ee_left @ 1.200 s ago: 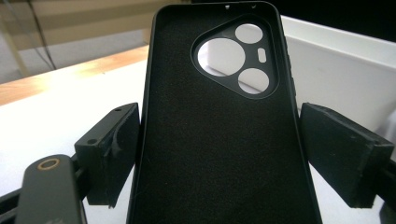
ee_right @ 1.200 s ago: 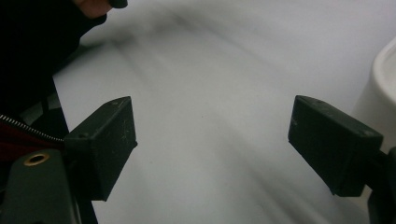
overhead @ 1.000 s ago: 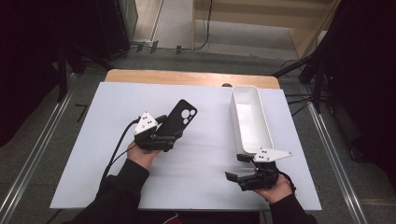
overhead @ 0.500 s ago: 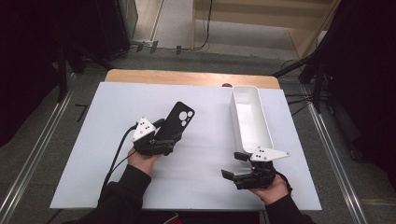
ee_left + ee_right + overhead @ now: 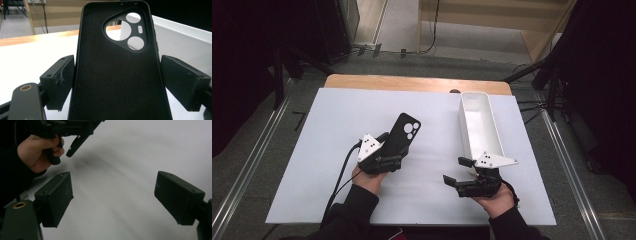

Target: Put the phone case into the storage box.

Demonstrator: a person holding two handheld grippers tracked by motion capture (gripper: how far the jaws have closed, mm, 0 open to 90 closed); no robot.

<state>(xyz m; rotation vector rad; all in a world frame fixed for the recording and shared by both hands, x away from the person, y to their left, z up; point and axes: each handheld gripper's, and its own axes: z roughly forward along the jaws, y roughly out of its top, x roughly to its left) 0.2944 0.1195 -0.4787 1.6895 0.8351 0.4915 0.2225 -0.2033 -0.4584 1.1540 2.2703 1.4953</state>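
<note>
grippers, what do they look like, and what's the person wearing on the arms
Both are black. The left claw and the right claw each carry a pale grey three-cornered plate with small dark dots on top. The jaws end in blocky, scuffed black pads. A black cable trails from the left one. The sleeves are black.

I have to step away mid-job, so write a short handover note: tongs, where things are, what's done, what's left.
Left tongs: the black phone case sits between the jaws, which stand at its two sides, inner face toward the camera; whether the pads press on it is unclear.
Right tongs: open, nothing between them, over bare white table.
White bin: at the table's right side, appears empty.
Done: case brought into the left tongs.
Left, probably: carry the case to the bin and release it there.
</note>
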